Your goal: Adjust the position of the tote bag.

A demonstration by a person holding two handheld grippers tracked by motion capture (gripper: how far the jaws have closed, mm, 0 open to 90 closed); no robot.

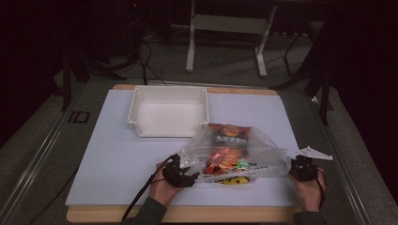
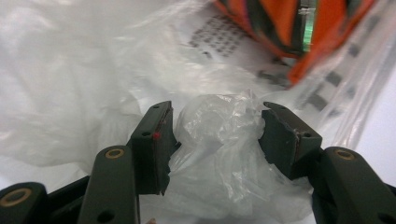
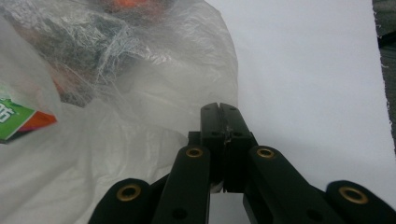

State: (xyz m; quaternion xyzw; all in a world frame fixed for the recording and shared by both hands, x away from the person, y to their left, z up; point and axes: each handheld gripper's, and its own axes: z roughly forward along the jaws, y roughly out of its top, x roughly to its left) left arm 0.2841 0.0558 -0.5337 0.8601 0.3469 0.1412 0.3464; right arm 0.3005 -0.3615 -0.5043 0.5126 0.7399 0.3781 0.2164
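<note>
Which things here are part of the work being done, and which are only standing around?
Part of the work:
- clear plastic bag of snack packets
- left gripper, open around a bunch of bag film
- right gripper, pinching the bag's edge

Only around:
- white bin
- table frame behind

packets (image 1: 228, 154): labels blurred behind plastic bag (image 1: 263, 150) | forearms: cut off
</note>
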